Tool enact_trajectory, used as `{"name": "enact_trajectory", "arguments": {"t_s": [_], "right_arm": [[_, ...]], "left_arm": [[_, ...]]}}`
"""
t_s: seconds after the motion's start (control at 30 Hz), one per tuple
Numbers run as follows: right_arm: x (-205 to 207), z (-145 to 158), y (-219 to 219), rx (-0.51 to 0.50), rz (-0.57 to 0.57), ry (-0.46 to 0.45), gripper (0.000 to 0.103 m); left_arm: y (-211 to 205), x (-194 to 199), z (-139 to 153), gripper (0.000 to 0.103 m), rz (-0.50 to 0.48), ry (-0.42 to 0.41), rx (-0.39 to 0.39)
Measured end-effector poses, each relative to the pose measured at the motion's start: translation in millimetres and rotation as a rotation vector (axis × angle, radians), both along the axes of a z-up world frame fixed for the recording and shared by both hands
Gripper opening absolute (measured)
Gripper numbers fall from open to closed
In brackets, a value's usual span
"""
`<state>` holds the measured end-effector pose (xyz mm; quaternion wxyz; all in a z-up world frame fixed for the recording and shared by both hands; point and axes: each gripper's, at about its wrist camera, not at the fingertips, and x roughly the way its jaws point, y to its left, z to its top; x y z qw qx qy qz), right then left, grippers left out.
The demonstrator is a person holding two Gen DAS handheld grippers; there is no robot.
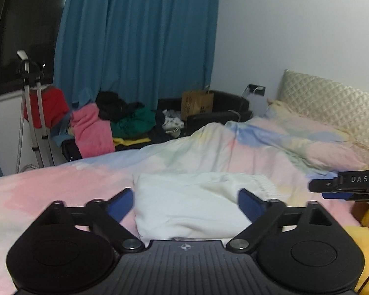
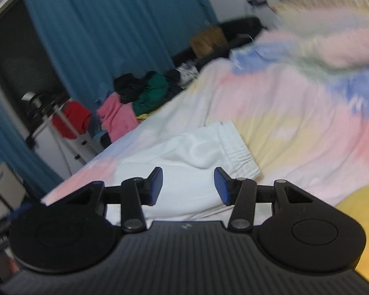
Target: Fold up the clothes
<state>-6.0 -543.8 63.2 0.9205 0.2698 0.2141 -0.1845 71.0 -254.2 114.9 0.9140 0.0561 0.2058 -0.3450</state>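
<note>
Two spread tools, left [image 1: 185, 204], right [image 2: 188, 186], over partly hidden white garment [image 2: 184, 154].

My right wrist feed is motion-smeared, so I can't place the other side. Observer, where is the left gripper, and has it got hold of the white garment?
Observer: No. The left gripper is open and clamps nothing; the white garment lies flat between and beyond its fingers.
Operator: And where does my right gripper sit, seen from that side?
Observer: The right gripper comes in from the right edge of the left wrist view, just off the garment's elastic waistband and over the pastel duvet, not touching the garment.
</note>
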Motion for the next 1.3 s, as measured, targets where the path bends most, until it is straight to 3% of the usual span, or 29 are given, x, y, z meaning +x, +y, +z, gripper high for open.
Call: {"name": "enact_trajectory", "arguments": {"t_s": [0.03, 0.1, 0.37, 0.73, 1.0, 1.3], "right_arm": [[-8.4, 6.9, 8.9, -0.032, 0.020, -0.006, 0.065], [-24.6, 20.2, 26.6, -0.097, 0.059, -0.022, 0.087], [-69.6, 39.8, 87.6, -0.284, 0.099, -0.088, 0.086], [-83.1, -6.3, 135.6, -0.394, 0.079, -0.090, 0.086], [-72.6, -34.5, 151.5, -0.395, 0.071, -0.049, 0.086], [-75.4, -42.4, 161.7, -0.439, 0.046, -0.043, 0.086]], "left_arm": [[3.9, -11.0, 4.6, 0.103, -0.005, -0.009, -0.006], [11.9, -33.3, 12.6, 0.103, -0.017, -0.020, -0.019], [50.8, -93.1, 19.8, 0.103, 0.013, -0.030, -0.105], [91.2, -112.7, -15.0, 0.103, 0.091, -0.023, -0.110], [100.0, -119.1, -38.7, 0.103, 0.098, -0.038, -0.071], [100.7, -116.5, -46.6, 0.103, 0.122, -0.027, -0.067]]}}
